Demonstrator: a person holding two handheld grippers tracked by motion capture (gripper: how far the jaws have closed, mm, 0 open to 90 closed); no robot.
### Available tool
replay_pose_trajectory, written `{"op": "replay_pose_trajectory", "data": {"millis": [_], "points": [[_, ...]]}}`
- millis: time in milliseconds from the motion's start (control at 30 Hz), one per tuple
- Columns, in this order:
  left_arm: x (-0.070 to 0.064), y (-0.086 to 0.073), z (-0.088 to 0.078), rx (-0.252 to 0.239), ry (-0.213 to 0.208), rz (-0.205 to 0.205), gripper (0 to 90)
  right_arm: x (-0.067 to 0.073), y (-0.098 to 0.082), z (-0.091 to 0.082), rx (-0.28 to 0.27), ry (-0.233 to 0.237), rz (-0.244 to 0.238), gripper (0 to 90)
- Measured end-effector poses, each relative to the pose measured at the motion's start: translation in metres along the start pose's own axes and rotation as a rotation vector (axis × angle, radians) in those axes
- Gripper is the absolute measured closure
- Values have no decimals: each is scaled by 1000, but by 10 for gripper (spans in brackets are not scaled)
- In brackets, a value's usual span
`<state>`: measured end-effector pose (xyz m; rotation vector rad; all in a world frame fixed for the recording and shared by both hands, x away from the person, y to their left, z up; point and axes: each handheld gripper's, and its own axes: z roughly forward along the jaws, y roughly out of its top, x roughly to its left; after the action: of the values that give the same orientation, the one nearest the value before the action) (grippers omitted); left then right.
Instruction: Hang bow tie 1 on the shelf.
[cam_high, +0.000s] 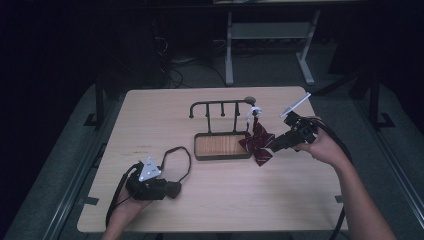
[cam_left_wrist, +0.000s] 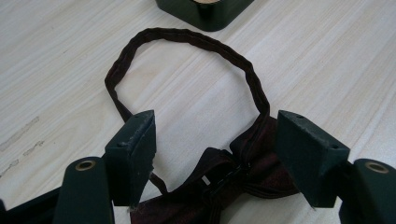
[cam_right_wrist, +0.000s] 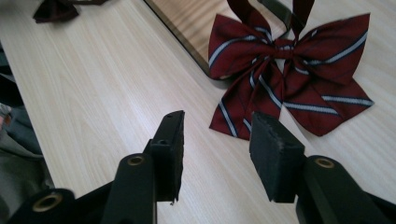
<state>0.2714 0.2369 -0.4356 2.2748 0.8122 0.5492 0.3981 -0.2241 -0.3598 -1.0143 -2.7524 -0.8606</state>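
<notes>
On the bench (cam_high: 150, 112) we count one rack (cam_high: 220, 131) and two bow ties: the striped bow tie (cam_right_wrist: 285, 70) hangs from the rack's end, and the dark bow tie (cam_left_wrist: 224, 179) lies between the left gripper (cam_left_wrist: 215, 154)'s open jaws. We should close squarely on its knot, not its loop, while the right gripper (cam_right_wrist: 217, 144) hovers open and empty just short of the striped bow tie.

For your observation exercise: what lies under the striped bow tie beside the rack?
The striped bow tie hangs from the rack, its lower wings on the table and a tray corner. What lies beneath the cloth is covered.
</notes>
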Motion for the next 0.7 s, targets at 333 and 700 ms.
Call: {"op": "replay_pose_trajectory", "data": {"millis": [333, 700], "points": [[0, 0, 0, 1, -3, 0, 306, 8, -11, 4, -8, 6, -10, 535], [0, 1, 0, 1, -10, 3, 311, 12, -29, 14, -12, 18, -8, 527]]}}
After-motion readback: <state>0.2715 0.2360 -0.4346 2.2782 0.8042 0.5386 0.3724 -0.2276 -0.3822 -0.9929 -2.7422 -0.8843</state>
